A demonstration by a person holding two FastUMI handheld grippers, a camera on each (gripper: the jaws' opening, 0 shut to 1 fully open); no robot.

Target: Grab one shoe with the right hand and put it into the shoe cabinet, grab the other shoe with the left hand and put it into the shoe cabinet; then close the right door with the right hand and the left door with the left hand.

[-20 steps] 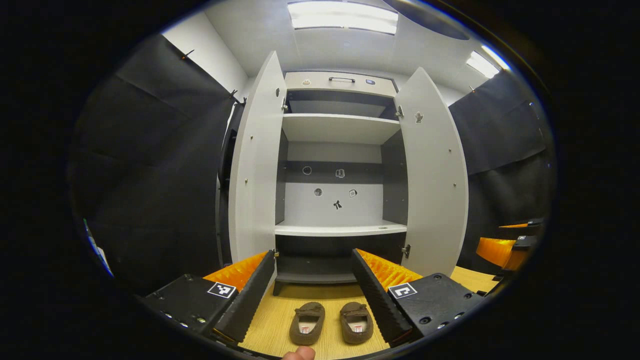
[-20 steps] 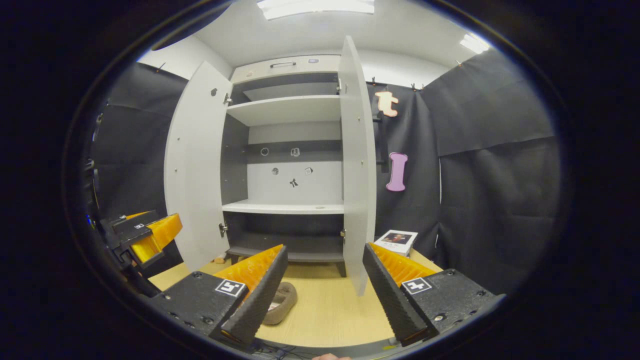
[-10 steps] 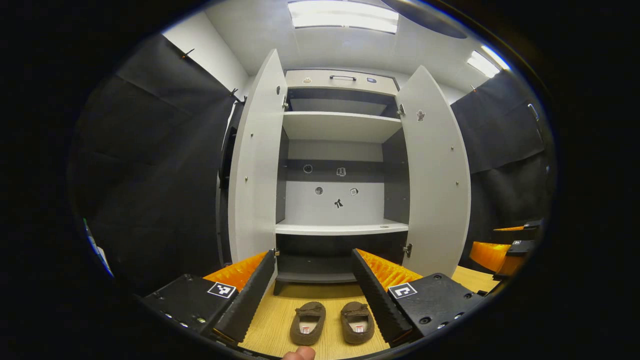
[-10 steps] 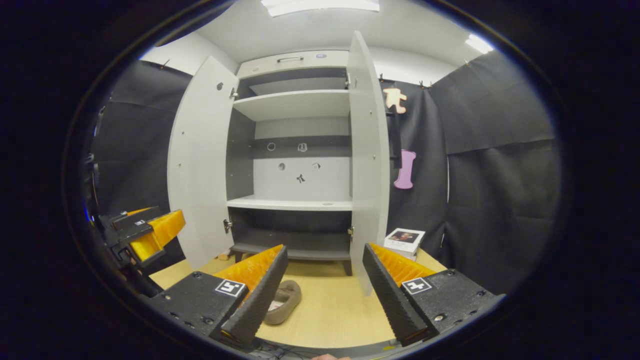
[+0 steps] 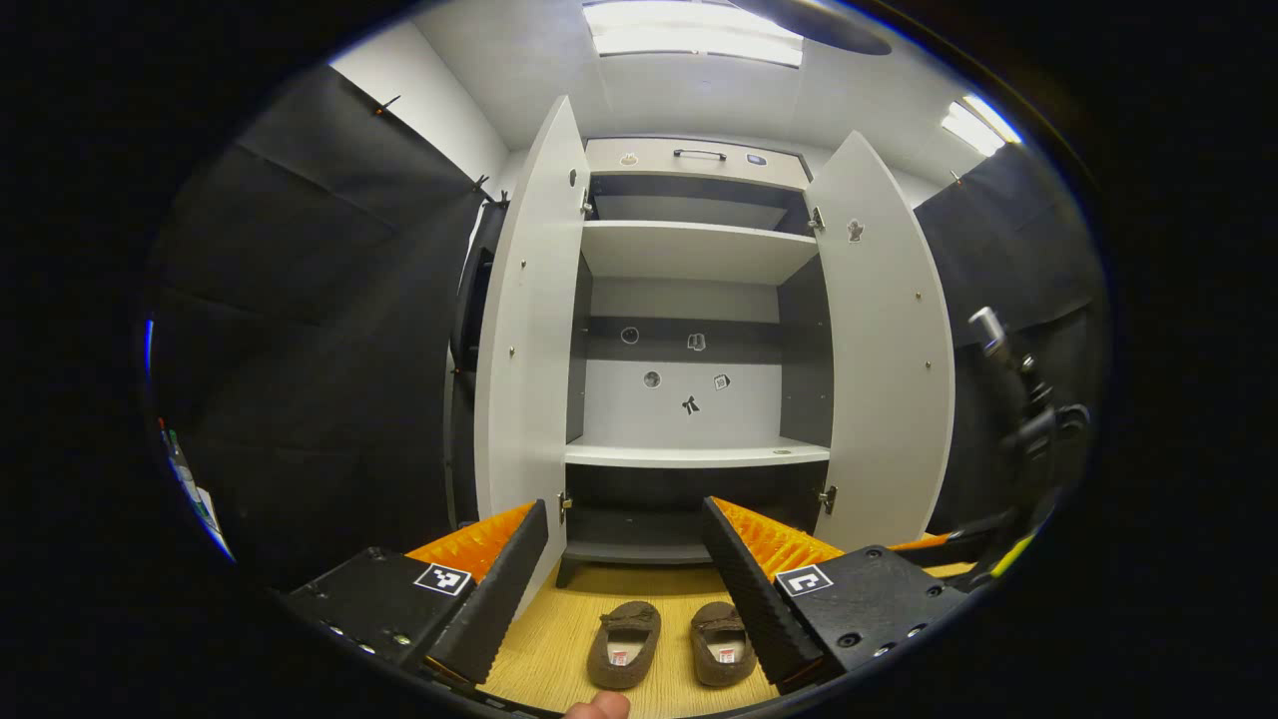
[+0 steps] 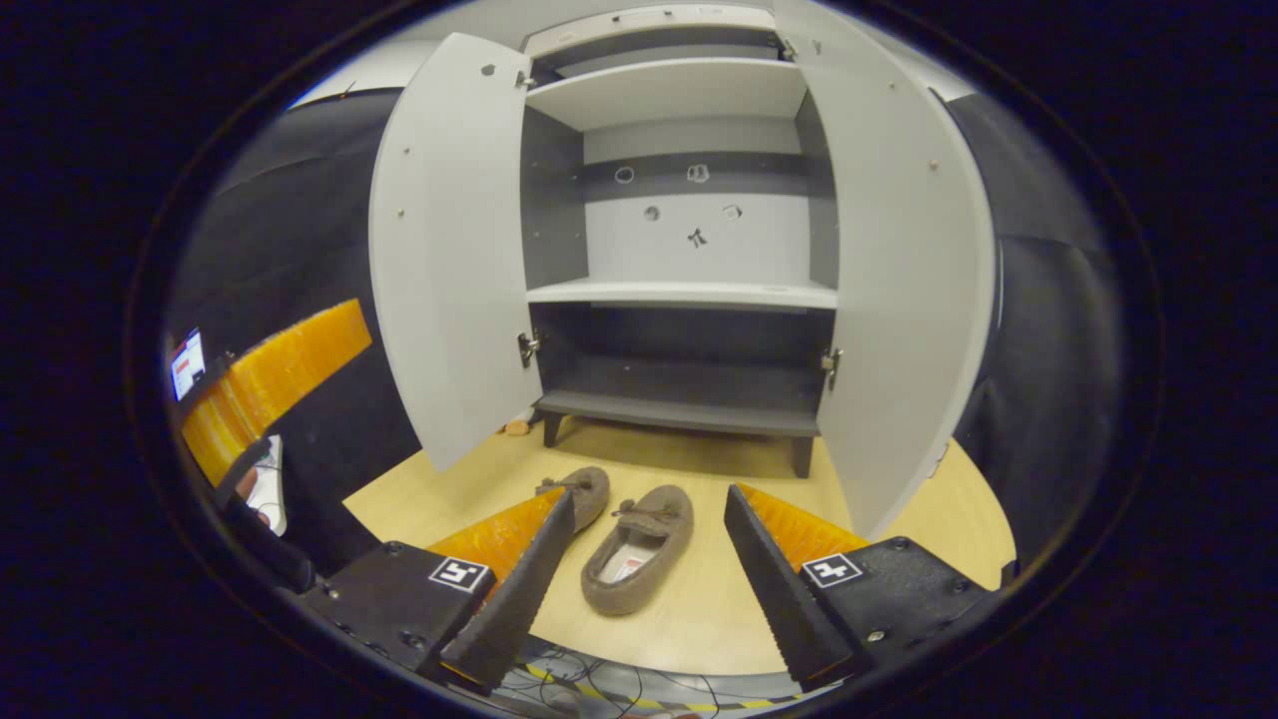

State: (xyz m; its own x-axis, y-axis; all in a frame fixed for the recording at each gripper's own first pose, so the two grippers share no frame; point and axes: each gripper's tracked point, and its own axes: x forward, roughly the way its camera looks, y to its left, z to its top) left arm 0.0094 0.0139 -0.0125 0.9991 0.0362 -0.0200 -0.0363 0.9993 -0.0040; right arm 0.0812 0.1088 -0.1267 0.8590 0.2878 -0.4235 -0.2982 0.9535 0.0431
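Nothing is stowed yet. My left tool [image 5: 624,579] is wide open, holding nothing. Both shoes [image 6: 639,549] lie on the floor before the shoe cabinet [image 6: 689,290], doors open. My right tool [image 6: 649,579] hovers wide over the nearer shoe.

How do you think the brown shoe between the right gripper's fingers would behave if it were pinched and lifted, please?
The brown shoe looks like a soft, fuzzy slipper, so its sides would probably give under the right gripper. It seems light for its size. With its flat sole on the floor, it looks unlikely to roll or tip, though it may sag when held by one edge.
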